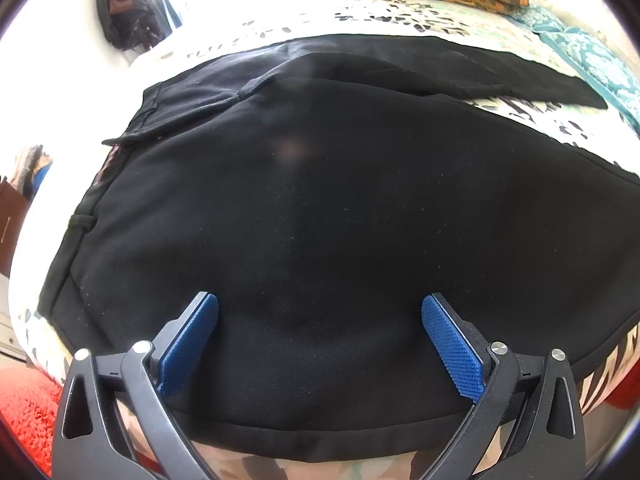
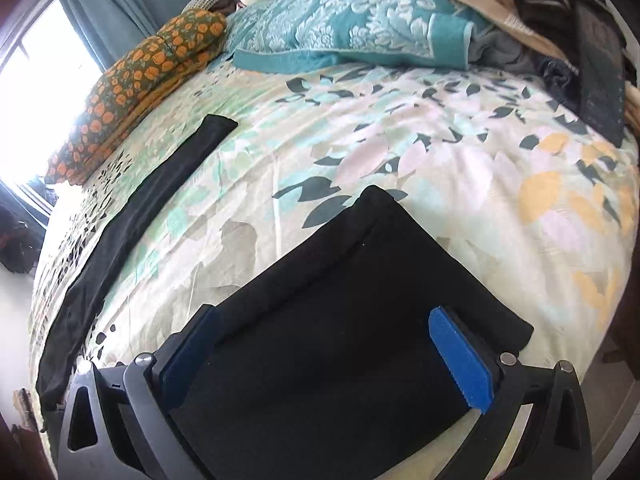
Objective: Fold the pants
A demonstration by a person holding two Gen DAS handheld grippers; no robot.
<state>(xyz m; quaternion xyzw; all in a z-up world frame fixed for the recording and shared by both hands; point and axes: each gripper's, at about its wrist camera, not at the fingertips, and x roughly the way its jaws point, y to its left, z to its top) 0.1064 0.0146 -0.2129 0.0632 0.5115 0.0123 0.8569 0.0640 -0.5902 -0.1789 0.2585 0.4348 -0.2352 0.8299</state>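
Observation:
Black pants lie spread flat on a floral bedspread. In the left wrist view the waistband end is at the left, and one leg stretches away to the far right. My left gripper hovers open over the near side of the seat, blue pads wide apart, nothing between them. In the right wrist view my right gripper is open over the hem end of the near leg. The other leg runs as a dark strip along the left.
An orange-flowered folded quilt lies at the bed's far side by the window. A teal patterned blanket and a heap of dark and tan clothes sit at the head. A red rug shows below the bed's edge.

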